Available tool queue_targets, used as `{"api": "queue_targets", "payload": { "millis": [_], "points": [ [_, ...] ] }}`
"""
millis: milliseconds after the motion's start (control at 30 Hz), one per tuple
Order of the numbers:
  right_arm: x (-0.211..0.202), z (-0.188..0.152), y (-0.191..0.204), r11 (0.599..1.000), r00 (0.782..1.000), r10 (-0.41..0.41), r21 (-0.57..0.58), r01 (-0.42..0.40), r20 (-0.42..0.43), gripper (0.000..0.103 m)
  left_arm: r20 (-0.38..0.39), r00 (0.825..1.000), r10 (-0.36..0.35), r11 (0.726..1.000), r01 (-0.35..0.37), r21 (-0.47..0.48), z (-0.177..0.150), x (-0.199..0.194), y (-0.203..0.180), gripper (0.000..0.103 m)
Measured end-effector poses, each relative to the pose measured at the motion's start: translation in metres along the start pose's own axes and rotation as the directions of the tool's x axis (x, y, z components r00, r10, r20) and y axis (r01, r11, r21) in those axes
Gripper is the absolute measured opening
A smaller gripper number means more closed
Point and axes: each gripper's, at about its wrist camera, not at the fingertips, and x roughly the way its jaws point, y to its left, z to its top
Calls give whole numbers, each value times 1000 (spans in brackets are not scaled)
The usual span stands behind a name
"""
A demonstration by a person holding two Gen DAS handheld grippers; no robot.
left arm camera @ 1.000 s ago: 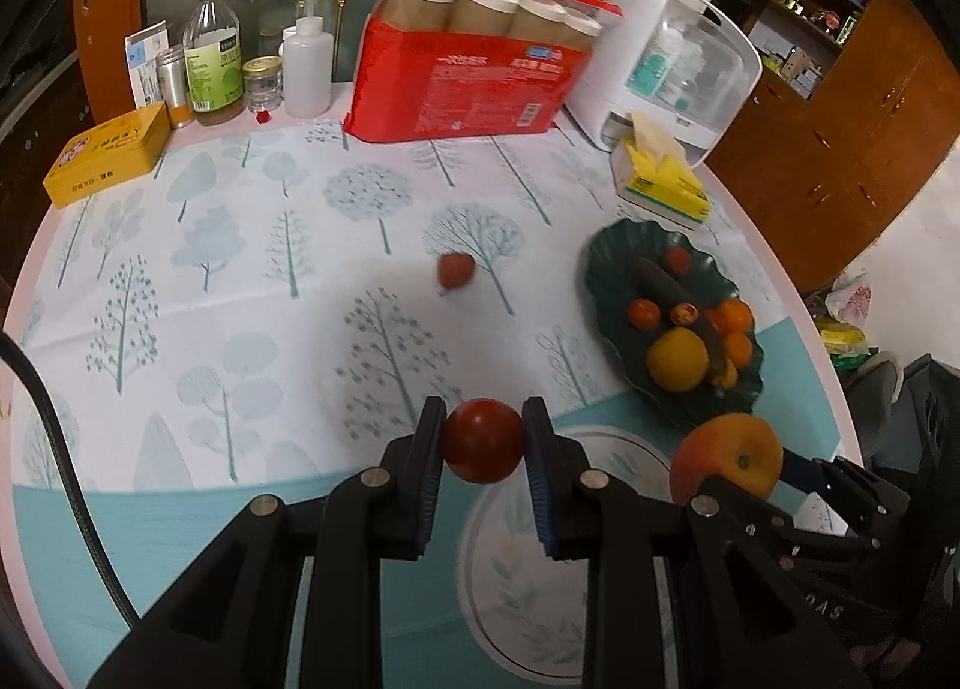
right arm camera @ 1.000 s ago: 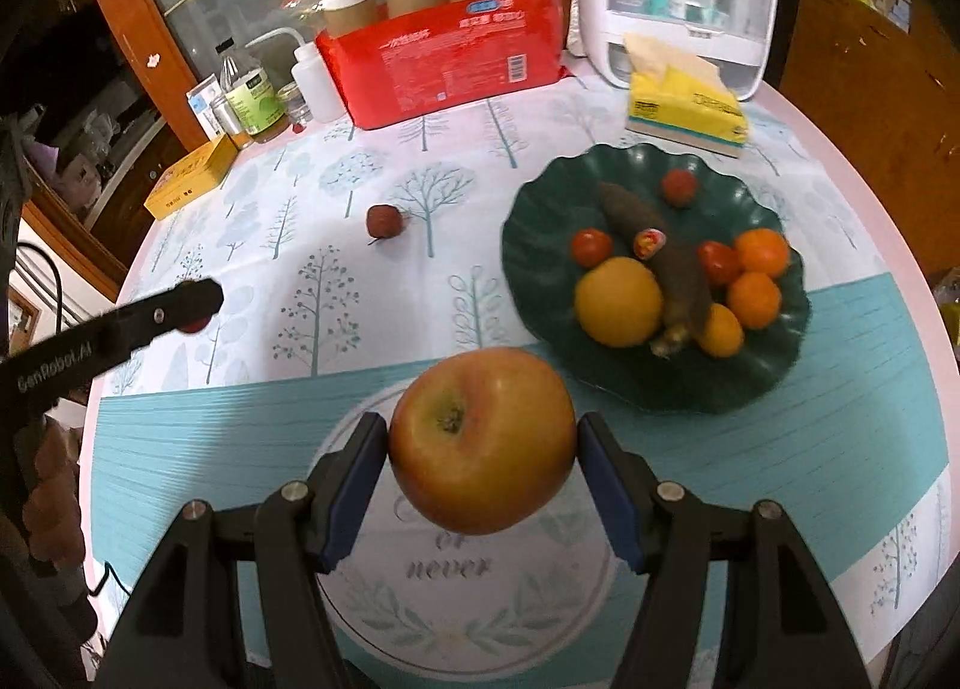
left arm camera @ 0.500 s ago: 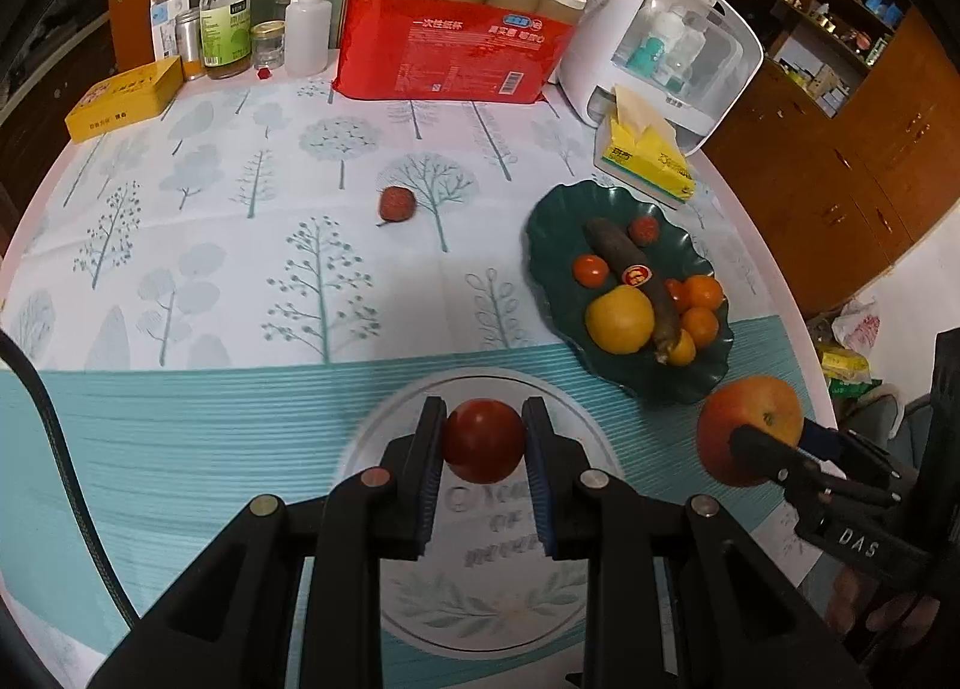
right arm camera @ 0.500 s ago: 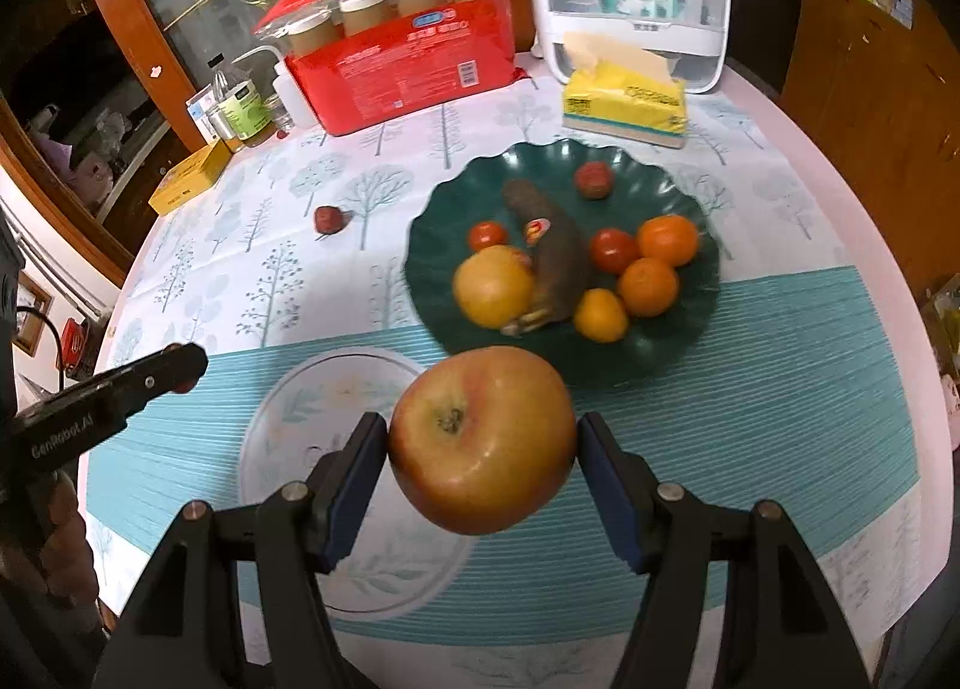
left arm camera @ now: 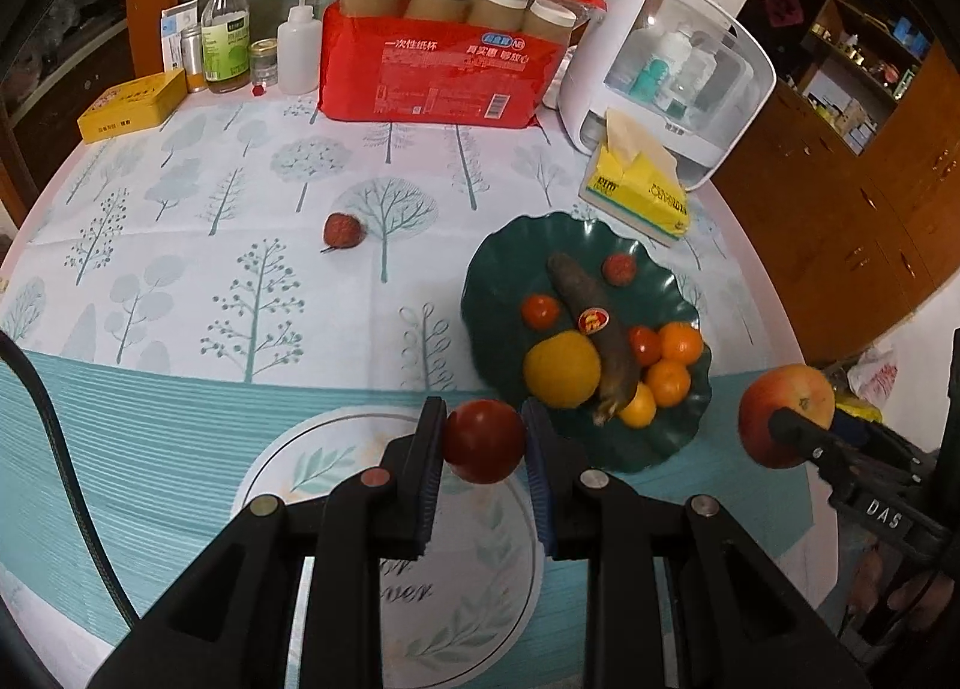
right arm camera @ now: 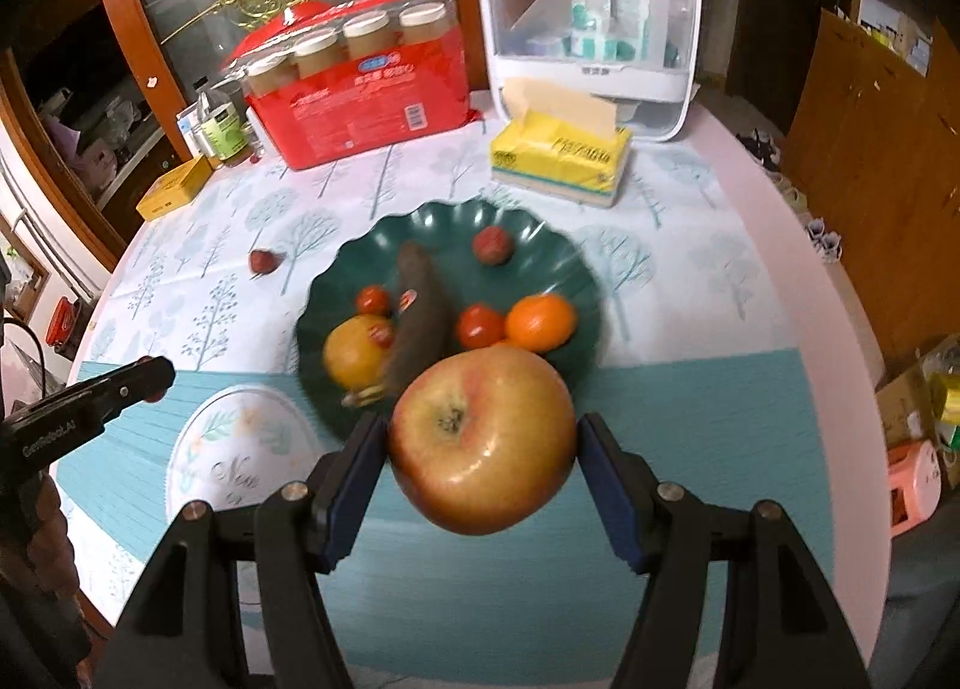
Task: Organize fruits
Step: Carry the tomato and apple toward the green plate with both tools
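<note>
A: Left wrist view. Left gripper (left arm camera: pixel 483 440) clamped on red tomato (left arm camera: pixel 483 441), held above the teal part of the tablecloth (left arm camera: pixel 180 425), just beside the green plate (left arm camera: pixel 504 269). Plate loaded: dark banana (left arm camera: pixel 594 329), yellow orange (left arm camera: pixel 561 369), tangerines, small tomatoes. One lychee (left arm camera: pixel 343 231) loose on the cloth, well apart from the plate.

B: Right wrist view. Right gripper (right arm camera: pixel 483 440) closed around big apple (right arm camera: pixel 483 440), hanging over the near rim of the plate (right arm camera: pixel 540 245). Tissue pack (right arm camera: pixel 561 156) beyond. Slightly blurred.
</note>
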Motion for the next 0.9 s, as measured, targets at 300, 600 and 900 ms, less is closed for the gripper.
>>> {"api": "queue_targets", "payload": {
  "millis": [300,600,900],
  "points": [
    [16,41,-40,998,998,15,-57,-12,54,65,17,999,52,998,-51,-28,22,24,-18,24],
    [50,66,-51,989,990,72,-141,-55,122,65,-7,997,82,995,-82,-64,37,65,-21,24],
    [98,68,-48,979,982,147,-157,-128,117,66,-48,996,79,990,-84,-114,46,111,-10,24]
  ]
}}
